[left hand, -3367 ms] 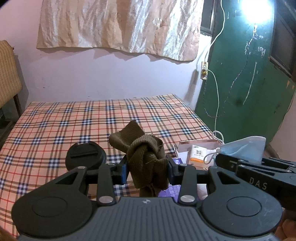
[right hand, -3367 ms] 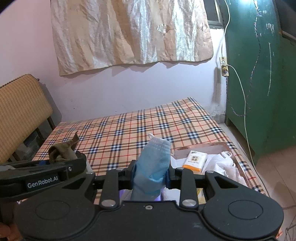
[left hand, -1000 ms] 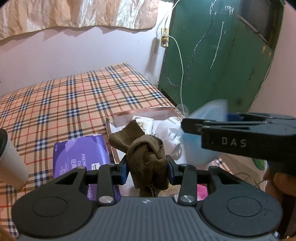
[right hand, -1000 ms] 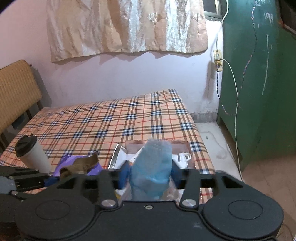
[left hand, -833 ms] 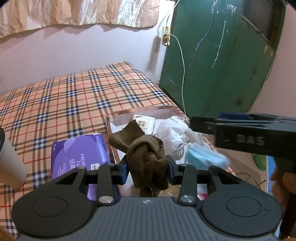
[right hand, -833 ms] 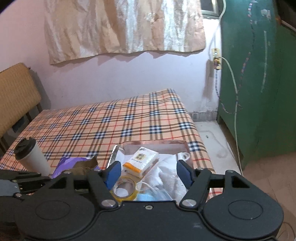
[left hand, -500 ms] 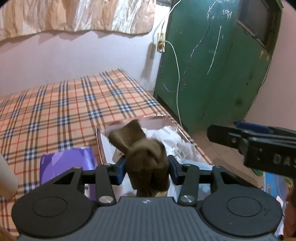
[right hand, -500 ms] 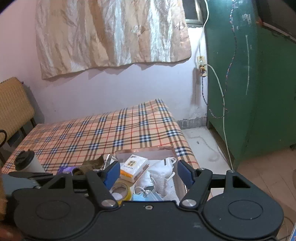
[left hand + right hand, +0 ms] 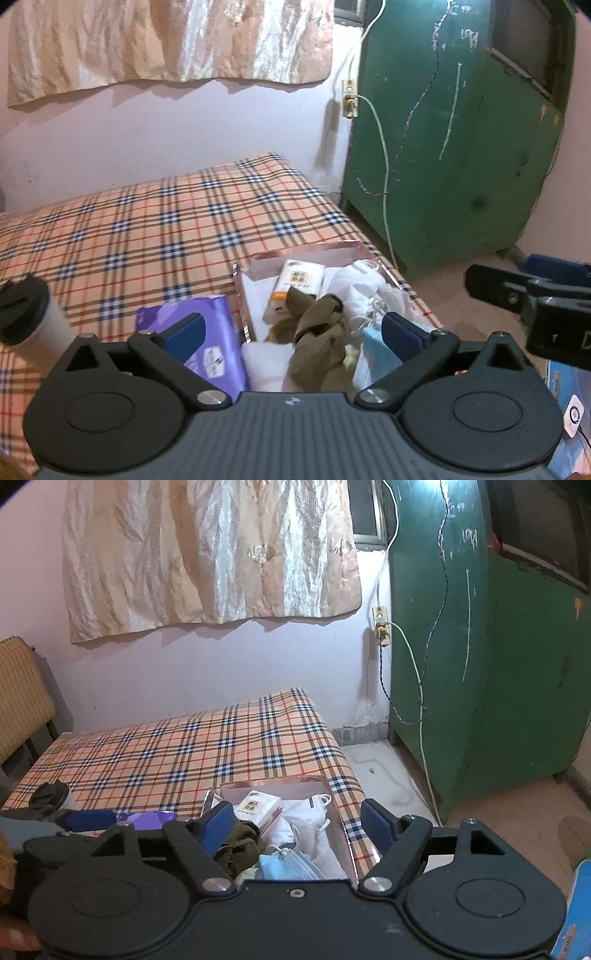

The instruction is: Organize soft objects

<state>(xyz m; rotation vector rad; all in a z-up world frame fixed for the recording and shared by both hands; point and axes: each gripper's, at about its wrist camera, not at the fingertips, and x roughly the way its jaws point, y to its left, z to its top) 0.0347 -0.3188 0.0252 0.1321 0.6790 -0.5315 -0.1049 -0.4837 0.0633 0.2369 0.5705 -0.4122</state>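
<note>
With the knotted olive-brown cloth [image 9: 317, 332] and light blue face mask [image 9: 288, 866] lying in the shallow copper-rimmed box [image 9: 306, 254], left gripper [image 9: 291, 328] and right gripper [image 9: 297, 821] jaws are opening, holding nothing; the purple tissue pack [image 9: 207, 332] beside it probably remains unsorted.

Pale pink wall [image 9: 207, 672], beige curtain [image 9: 210, 554], green cabinet [image 9: 491, 657], plaid-covered bed [image 9: 155, 225].

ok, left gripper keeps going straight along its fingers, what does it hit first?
Most likely the olive knotted cloth lying in the box, dead centre between the left gripper fingers, whose jaws are opening with nothing pinched. Depth is unclear; the tissue pack lies just beyond.
</note>
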